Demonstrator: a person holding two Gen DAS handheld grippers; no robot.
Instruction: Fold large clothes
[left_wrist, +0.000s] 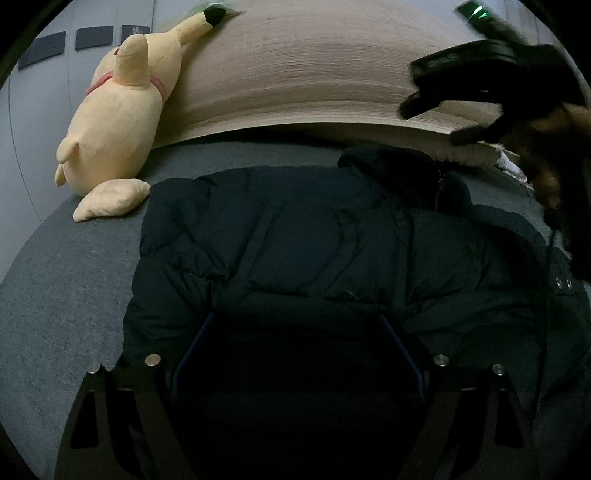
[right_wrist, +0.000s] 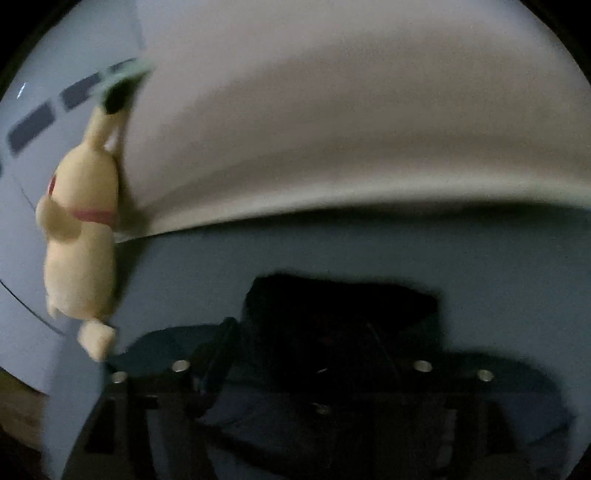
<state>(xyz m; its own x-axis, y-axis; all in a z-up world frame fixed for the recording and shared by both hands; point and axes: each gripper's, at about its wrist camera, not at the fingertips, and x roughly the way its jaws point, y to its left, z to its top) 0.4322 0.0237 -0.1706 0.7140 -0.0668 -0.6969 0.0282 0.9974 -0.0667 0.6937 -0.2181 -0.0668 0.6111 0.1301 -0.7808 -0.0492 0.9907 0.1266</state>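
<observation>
1. Dark navy quilted puffer jacket (left_wrist: 332, 240) lies spread flat on the grey fabric-covered bed surface (left_wrist: 62, 295), collar toward the headboard edge, left side of the jacket well in from the surface's left edge.
2. Left gripper (left_wrist: 295, 354): fingers spread wide, low over the jacket's near hem; fabric fills the gap between them. Tips too dark to tell if they touch it.
3. Right gripper (left_wrist: 461, 110), in the left wrist view: black, raised above the jacket's collar corner near the headboard, tilted, motion-blurred. Jaws look parted, nothing between them.
4. Right wrist view is blurred throughout; own fingers (right_wrist: 214, 354) spread apart, dark jacket folds (right_wrist: 332, 314) below and between them. Contact cannot be judged.
5. Pale yellow plush toy with black-tipped ear and pink collar (left_wrist: 118, 122) lies at the surface's far-left corner, leaning on the light wood-grain headboard (left_wrist: 314, 74), just beside the jacket's shoulder.
6. The jacket's right side is cut off by the frame edge.
</observation>
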